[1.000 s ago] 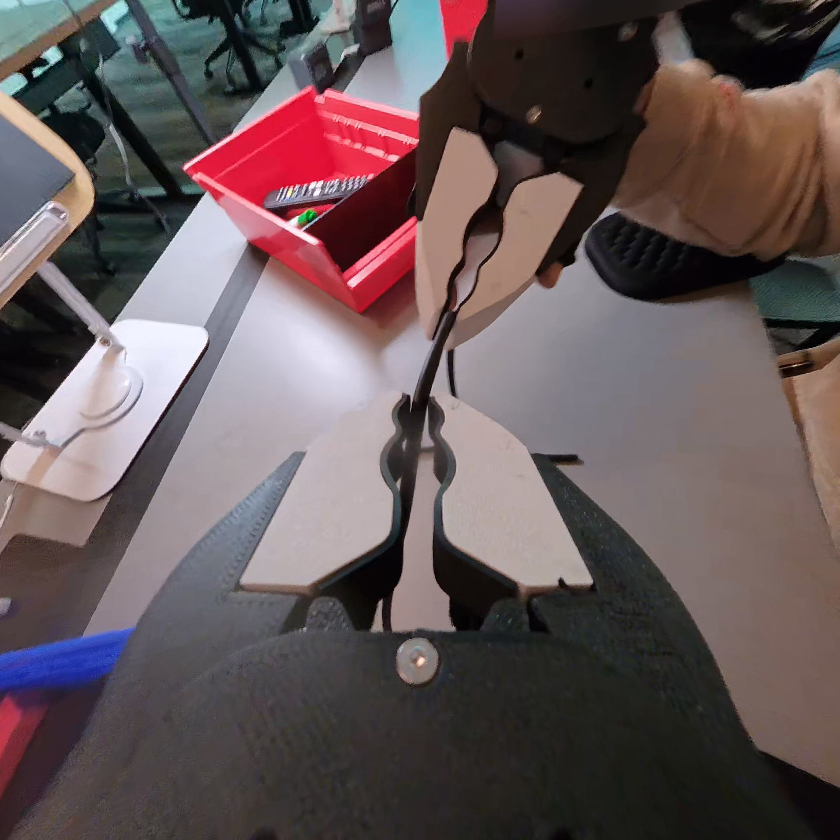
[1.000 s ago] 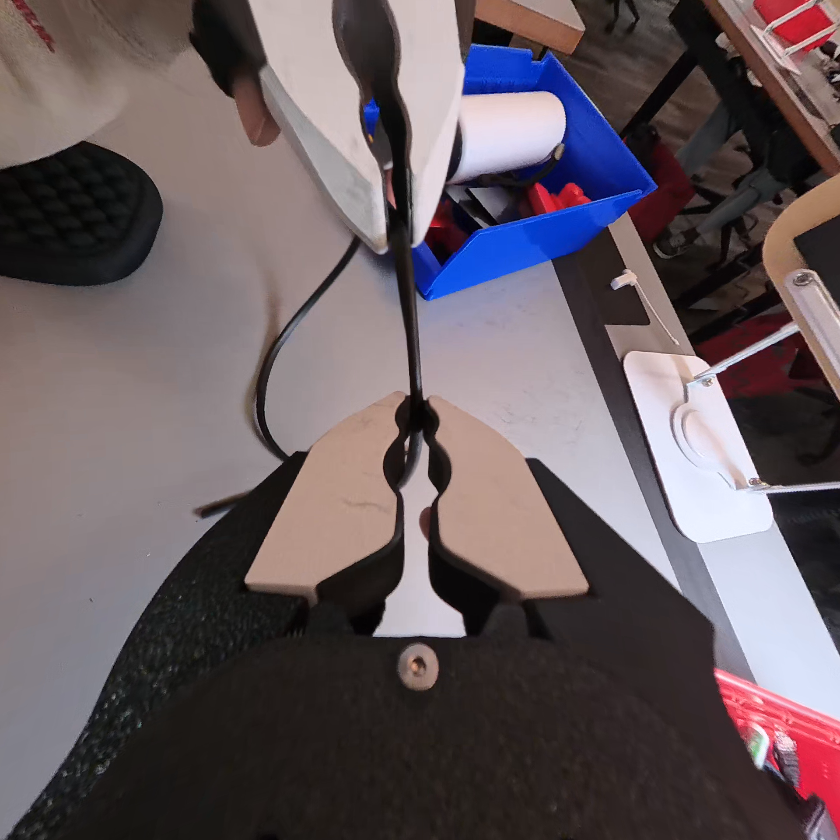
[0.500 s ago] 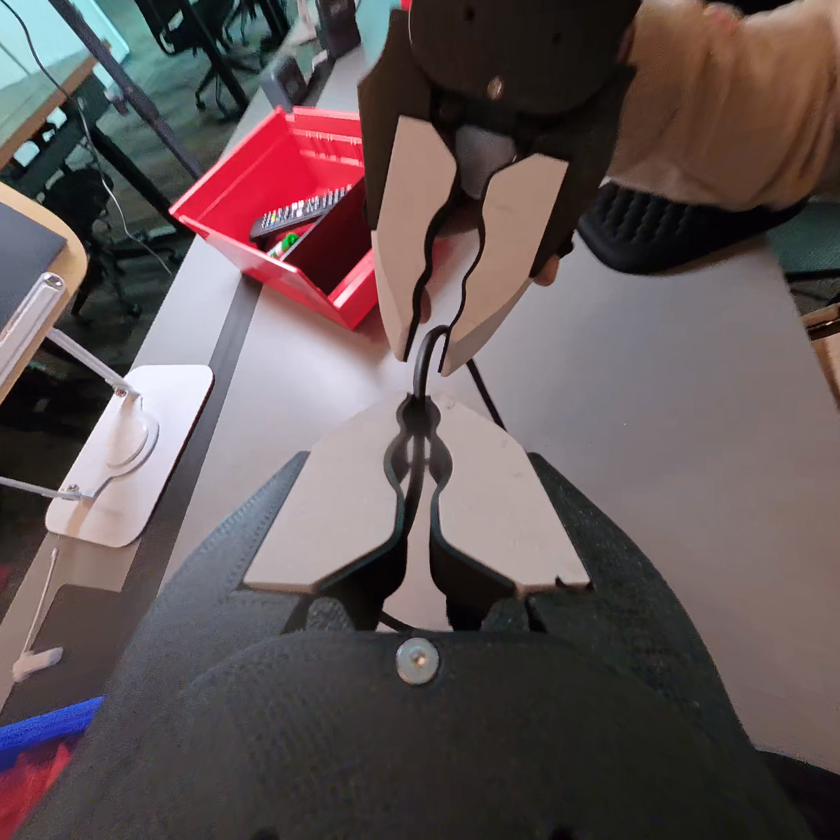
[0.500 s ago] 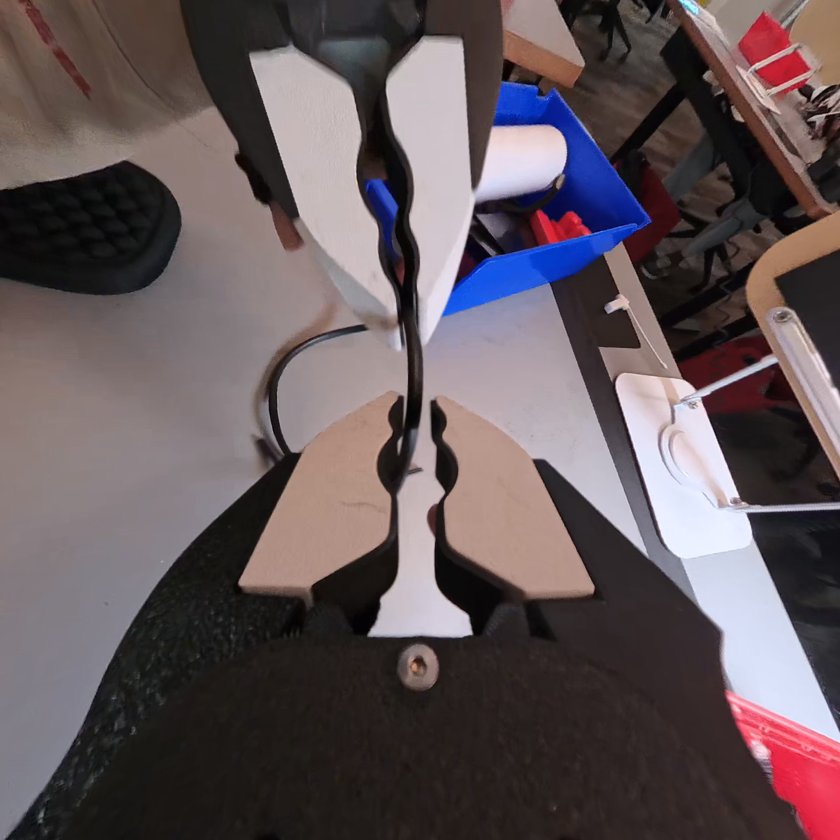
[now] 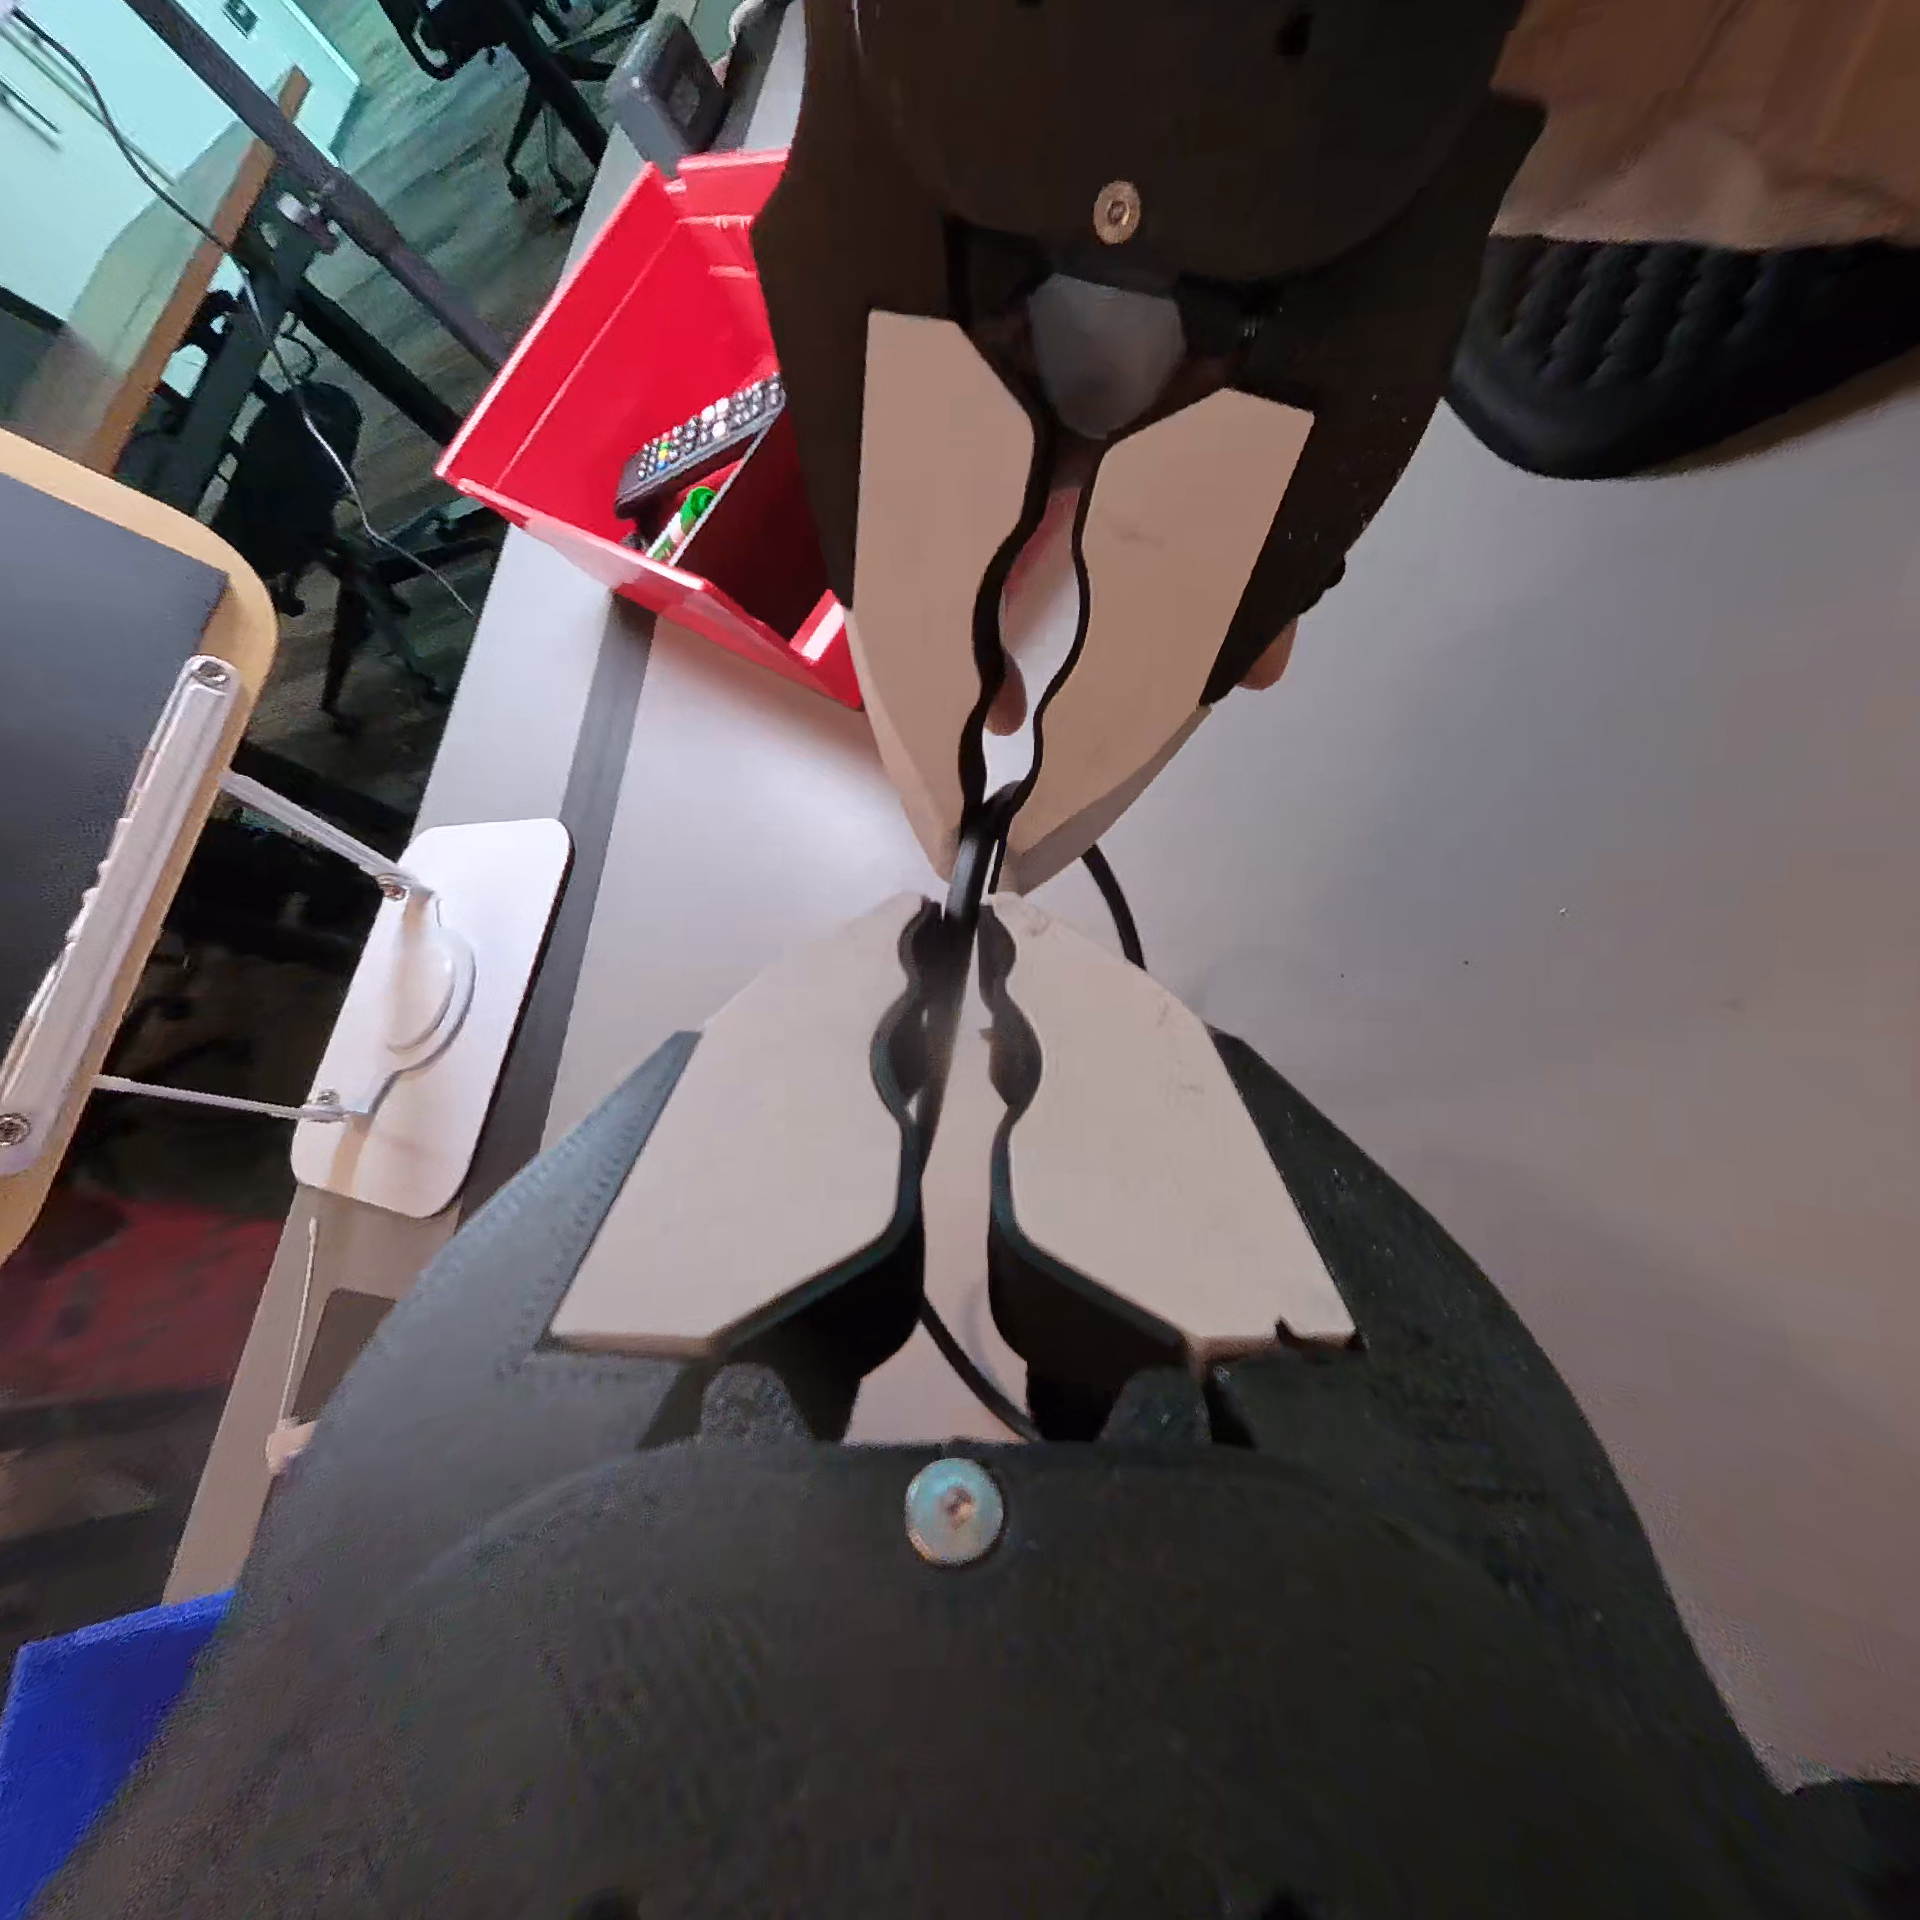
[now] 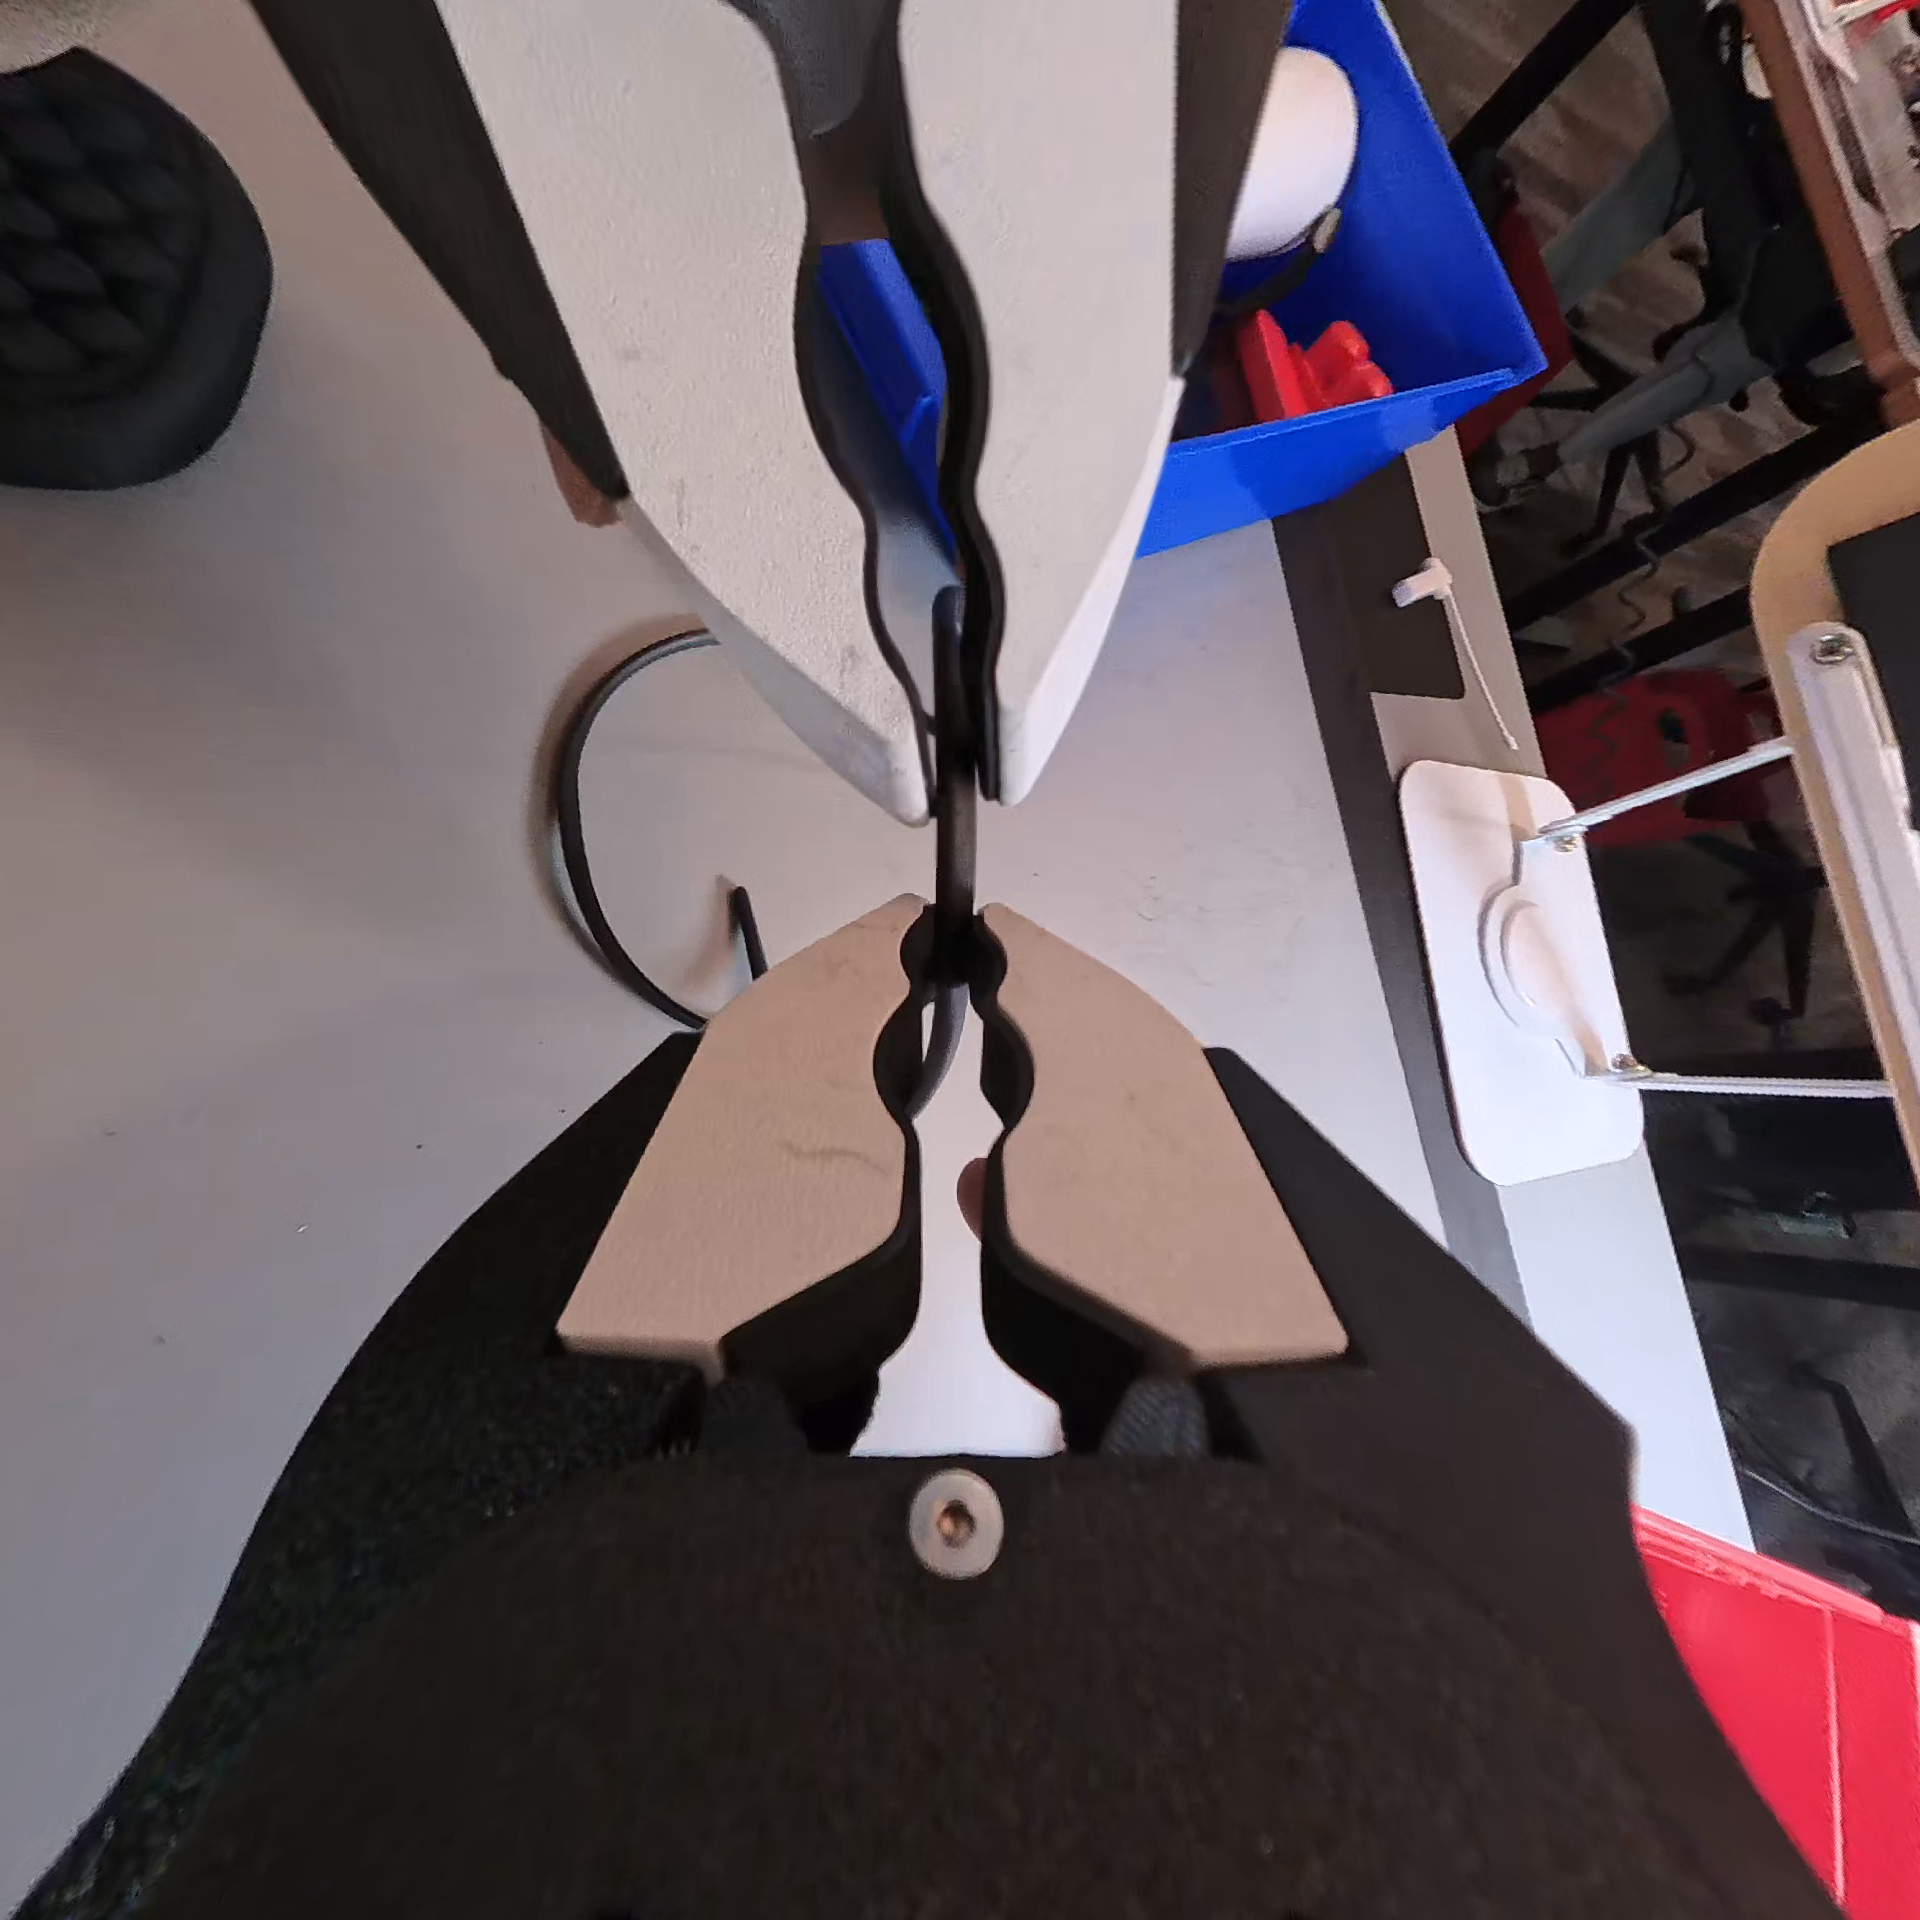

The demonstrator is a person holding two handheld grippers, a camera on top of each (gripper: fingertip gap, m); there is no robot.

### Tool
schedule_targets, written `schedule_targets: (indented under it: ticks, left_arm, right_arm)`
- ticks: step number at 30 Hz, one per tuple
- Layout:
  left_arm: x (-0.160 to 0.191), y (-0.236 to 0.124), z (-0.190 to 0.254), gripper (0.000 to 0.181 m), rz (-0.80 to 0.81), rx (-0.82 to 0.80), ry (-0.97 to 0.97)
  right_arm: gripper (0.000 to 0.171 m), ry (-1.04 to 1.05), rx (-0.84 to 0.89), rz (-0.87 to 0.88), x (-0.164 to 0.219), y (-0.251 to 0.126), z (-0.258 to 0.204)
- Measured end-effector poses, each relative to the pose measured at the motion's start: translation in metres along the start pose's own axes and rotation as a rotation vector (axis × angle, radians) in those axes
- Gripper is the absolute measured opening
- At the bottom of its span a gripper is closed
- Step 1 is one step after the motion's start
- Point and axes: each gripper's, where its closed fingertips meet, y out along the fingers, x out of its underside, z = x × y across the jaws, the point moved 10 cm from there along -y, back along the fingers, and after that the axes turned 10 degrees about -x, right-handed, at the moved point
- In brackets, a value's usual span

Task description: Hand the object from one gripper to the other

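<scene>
The black cable [image 5: 968,873] runs as a short taut span between the two tools, its long axis lying along the line that joins their tips, so each tool looks straight down the cable at the other. The left tool [image 5: 958,920] is closed narrow on one end of that span at its very tips, and the right tool [image 6: 954,925] pinches it in the same way (in both wrist views the tips meet on the cable with no gap to spare around it). The tools stand tip to tip, just apart, so neither is nearer the object than the other; both hold it at once. The rest of the cable curls down in a loose loop [image 6: 582,810] onto the grey worktop [image 5: 1558,935] below and to one side of the right tool. By my reading the handover is at its mid-point, and the coming move turns on one tool letting go while the other draws back along the cable's axis; which is to release, the pictures do not tell. A red bin [image 5: 623,416] holding a remote control lies beyond the right tool in the left view, a blue bin [image 6: 1382,312] beyond the left tool in the right view, and a white stand base [image 6: 1507,987] sits at the worktop's edge; none stands between the tools.
</scene>
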Motion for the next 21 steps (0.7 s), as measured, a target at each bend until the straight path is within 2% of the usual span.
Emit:
schedule_targets:
  ticks: [4, 7, 10, 12, 14, 17, 18, 21]
  left_arm:
    - [0.001, -0.013, -0.011, 0.006, 0.08, -0.004, -0.062]
    - [0.005, -0.026, -0.02, 0.006, 0.139, -0.002, -0.113]
    - [0.011, -0.03, -0.025, 0.008, 0.11, 0.002, -0.14]
    - [0.011, -0.028, -0.023, 0.025, 0.09, -0.03, -0.126]
    - [0.004, -0.023, -0.016, 0.031, 0.082, -0.018, -0.094]
    - [-0.004, -0.011, -0.002, 0.022, 0.021, -0.016, 0.001]
    - [-0.004, -0.009, -0.001, 0.009, 0.003, -0.034, 0.026]
    - [-0.005, -0.012, -0.003, 0.006, 0.03, -0.027, 0.009]
  right_arm:
    - [0.006, 0.03, 0.011, 0.136, -0.001, -0.014, 0.007]
    - [0.014, 0.032, 0.014, 0.128, 0.006, -0.016, 0.011]
    - [0.005, 0.008, 0.027, 0.127, 0.006, -0.014, 0.011]
    - [0.005, 0.011, 0.019, 0.116, 0.002, -0.015, 0.009]
    - [0.005, -0.009, 0.03, 0.075, 0.001, -0.013, 0.006]
    - [0.005, -0.031, 0.04, 0.05, -0.003, -0.01, 0.001]
    - [0.005, -0.029, 0.037, 0.054, -0.004, -0.011, 0.0]
    - [0.005, -0.041, 0.054, 0.082, -0.006, -0.016, 0.0]
